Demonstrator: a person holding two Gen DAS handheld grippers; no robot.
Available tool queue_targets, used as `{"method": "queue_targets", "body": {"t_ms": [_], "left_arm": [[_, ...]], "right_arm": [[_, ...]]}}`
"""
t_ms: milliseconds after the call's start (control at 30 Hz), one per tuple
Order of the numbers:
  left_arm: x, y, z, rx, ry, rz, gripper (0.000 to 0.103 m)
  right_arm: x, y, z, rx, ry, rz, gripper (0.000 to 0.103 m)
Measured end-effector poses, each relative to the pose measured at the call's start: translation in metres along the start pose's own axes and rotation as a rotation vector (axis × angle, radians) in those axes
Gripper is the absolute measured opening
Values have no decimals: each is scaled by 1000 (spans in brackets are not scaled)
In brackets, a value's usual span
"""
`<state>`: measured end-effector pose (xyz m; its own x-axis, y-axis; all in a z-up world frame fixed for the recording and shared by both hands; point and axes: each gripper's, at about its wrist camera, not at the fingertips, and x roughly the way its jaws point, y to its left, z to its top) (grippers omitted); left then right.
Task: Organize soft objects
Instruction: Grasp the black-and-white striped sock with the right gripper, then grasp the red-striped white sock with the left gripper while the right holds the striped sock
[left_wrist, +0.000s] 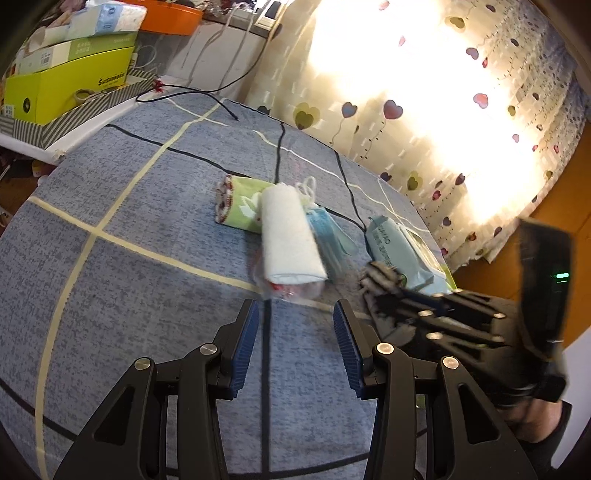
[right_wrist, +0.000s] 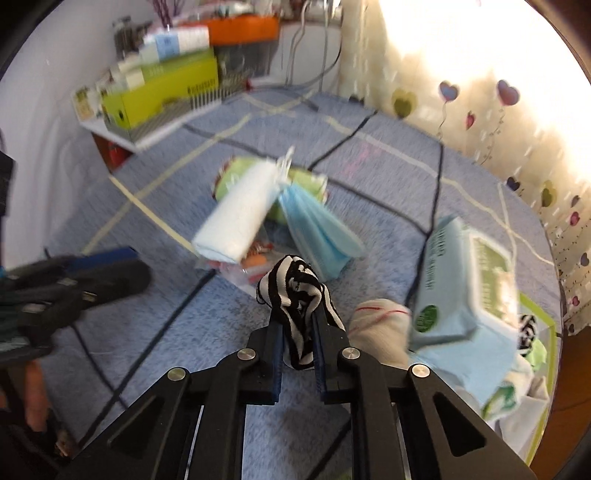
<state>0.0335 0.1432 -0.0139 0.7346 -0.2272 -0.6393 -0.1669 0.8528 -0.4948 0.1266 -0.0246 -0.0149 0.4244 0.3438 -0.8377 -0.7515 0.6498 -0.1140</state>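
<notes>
My right gripper (right_wrist: 297, 325) is shut on a black-and-white striped cloth (right_wrist: 295, 291) and holds it above the blue bedcover. In the left wrist view it shows at the right (left_wrist: 373, 284). My left gripper (left_wrist: 293, 321) is open and empty, just short of a rolled white towel (left_wrist: 288, 236). The towel lies on a clear plastic packet (left_wrist: 291, 290), beside a green rolled cloth (left_wrist: 238, 203) and blue face masks (left_wrist: 327, 236). The same pile shows in the right wrist view: white towel (right_wrist: 240, 214), masks (right_wrist: 317, 232). A pale blue wet-wipes pack (left_wrist: 402, 251) lies to the right (right_wrist: 465, 291).
A white bundle with red thread (right_wrist: 380, 321) lies beside the wipes pack. A green-rimmed container (right_wrist: 535, 332) holds more cloth at the right. Yellow-green boxes (left_wrist: 70, 77) stand on a shelf at the far left. A heart-print curtain (left_wrist: 424, 110) hangs behind the bed.
</notes>
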Motion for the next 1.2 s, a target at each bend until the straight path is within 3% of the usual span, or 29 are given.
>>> {"method": "queue_targets", "body": {"t_ms": [233,467,767,1200], "left_arm": [[13,-31,2,24,35,-13,43],[41,-64,5,37,101,-61,43],[84,-96,6,37,190,-96,43],[123,-108,5,28,242,-54,45]], "right_arm": [[-60,-27,-17,69,-126,-15,13],[-93,-63,-45,152,-181,-40,13],[-113,-95,-64,198,-226,-57,13],[-108,-124,-82,260,-223,-54,13]]}}
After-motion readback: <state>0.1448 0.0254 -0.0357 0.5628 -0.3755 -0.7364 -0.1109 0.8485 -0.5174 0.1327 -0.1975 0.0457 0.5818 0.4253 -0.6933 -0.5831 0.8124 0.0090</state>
